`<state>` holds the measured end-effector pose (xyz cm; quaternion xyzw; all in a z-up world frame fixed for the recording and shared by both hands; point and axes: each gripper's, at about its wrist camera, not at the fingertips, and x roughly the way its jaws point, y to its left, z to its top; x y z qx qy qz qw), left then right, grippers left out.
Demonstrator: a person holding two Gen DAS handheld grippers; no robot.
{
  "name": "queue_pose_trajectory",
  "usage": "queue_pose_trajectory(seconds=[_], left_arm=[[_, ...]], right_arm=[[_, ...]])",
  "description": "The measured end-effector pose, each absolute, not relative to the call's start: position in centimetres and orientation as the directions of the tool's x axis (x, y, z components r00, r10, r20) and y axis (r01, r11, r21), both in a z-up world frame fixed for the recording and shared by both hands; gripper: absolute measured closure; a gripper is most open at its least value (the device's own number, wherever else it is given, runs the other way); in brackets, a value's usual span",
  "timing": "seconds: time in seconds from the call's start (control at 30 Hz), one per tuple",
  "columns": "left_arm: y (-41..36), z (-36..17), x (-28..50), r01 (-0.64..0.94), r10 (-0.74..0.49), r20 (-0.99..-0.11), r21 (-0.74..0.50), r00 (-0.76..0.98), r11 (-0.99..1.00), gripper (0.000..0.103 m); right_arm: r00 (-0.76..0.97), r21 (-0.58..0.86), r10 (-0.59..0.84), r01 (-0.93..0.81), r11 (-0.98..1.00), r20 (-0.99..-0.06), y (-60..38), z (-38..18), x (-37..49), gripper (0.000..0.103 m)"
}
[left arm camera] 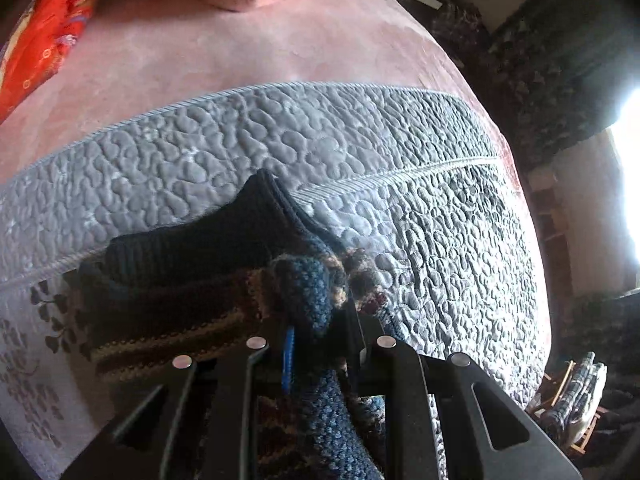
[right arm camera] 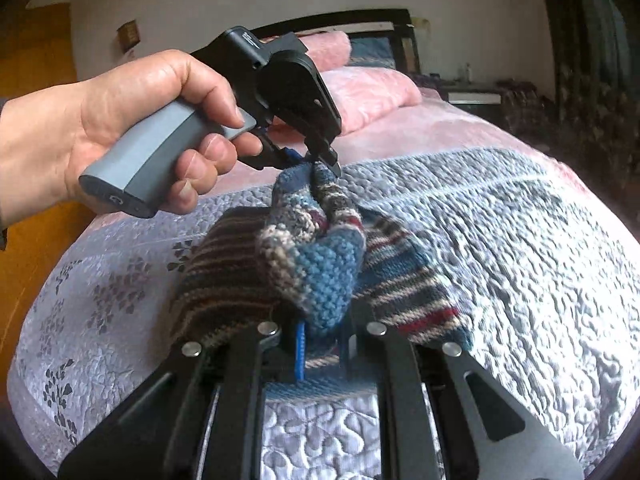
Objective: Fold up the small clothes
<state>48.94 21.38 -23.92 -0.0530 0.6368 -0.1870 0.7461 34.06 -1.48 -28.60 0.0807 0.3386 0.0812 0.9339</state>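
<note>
A small striped knit garment (right arm camera: 320, 256) in blue, tan, brown and red lies bunched on a grey quilted bedspread (right arm camera: 500, 240). My right gripper (right arm camera: 320, 332) is shut on a thick blue fold at its near end. Across from it, my left gripper (right arm camera: 324, 162), held by a hand (right arm camera: 100, 128), is shut on the far end, so the piece hangs lifted between the two. In the left wrist view the left gripper (left arm camera: 316, 320) pinches the blue knit garment (left arm camera: 308, 292), and a dark ribbed cuff (left arm camera: 224, 232) sticks out to the left.
The grey quilt (left arm camera: 360, 140) covers a pink blanket (left arm camera: 240, 48) on a bed. Folded pink bedding (right arm camera: 368, 92) lies by the dark headboard (right arm camera: 360, 20). A red patterned cloth (left arm camera: 44, 40) sits at far left. Dark curtains (left arm camera: 560, 52) and a bright window (left arm camera: 628, 184) stand to the right.
</note>
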Motion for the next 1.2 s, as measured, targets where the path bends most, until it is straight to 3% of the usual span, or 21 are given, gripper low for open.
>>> queue_pose_trajectory(seconds=[1.2], left_arm=[[14.0, -28.1, 49.2, 0.299, -0.214, -0.967, -0.166, 0.137, 0.94, 0.083]], right_arm=[[0.699, 0.386, 0.264, 0.018, 0.922, -0.664, -7.1, -32.9, 35.2, 0.092]])
